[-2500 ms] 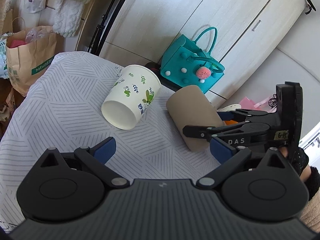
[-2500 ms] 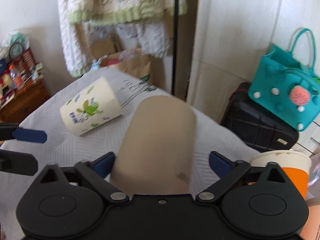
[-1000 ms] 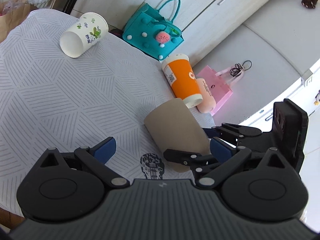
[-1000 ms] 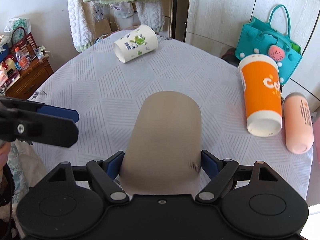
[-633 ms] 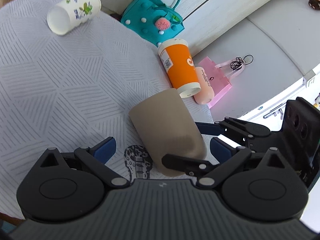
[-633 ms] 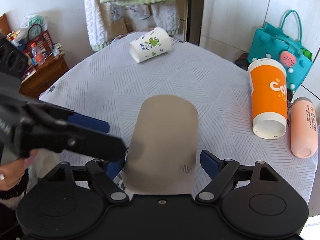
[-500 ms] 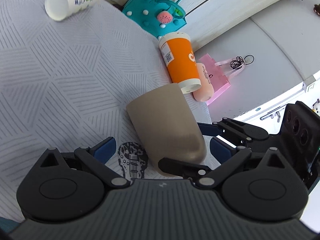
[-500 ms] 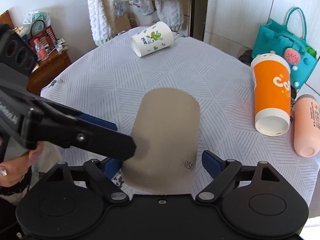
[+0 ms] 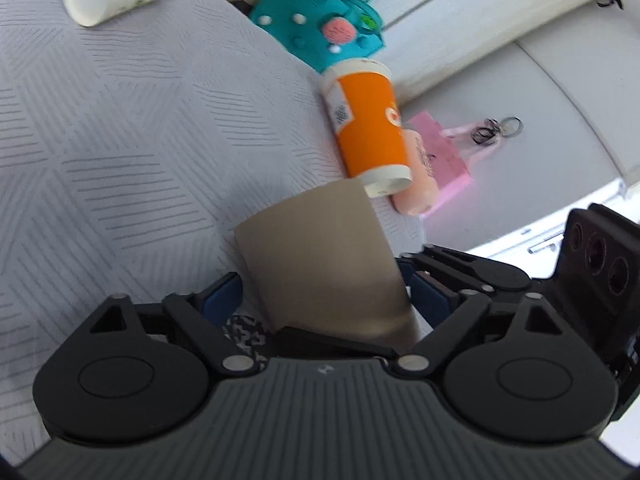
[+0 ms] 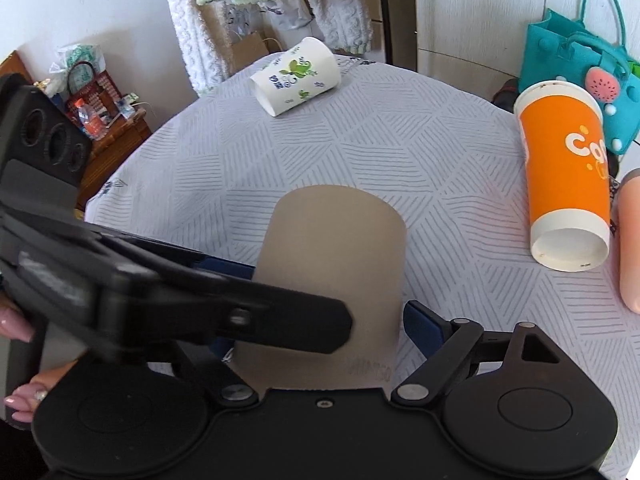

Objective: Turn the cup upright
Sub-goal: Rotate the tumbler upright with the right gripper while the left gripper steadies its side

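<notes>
A plain tan paper cup (image 9: 320,264) is held above the near edge of the round table, base pointing away; it also shows in the right wrist view (image 10: 332,280). My right gripper (image 10: 320,332) is shut on the tan cup near its rim. My left gripper (image 9: 324,296) comes in from the left and its blue pads (image 9: 220,300) now straddle the same cup; whether they press it I cannot tell. One left finger crosses the cup in the right wrist view.
A white leaf-print cup (image 10: 296,76) lies on its side at the table's far side. An orange cup (image 10: 564,176) and a peach bottle (image 10: 630,240) lie at the right. A teal bag (image 10: 576,64) stands beyond the grey patterned tablecloth (image 10: 360,140).
My right gripper closed on the tan cup and carried it to the table's near edge. My left gripper moved in and its fingers narrowed around the cup.
</notes>
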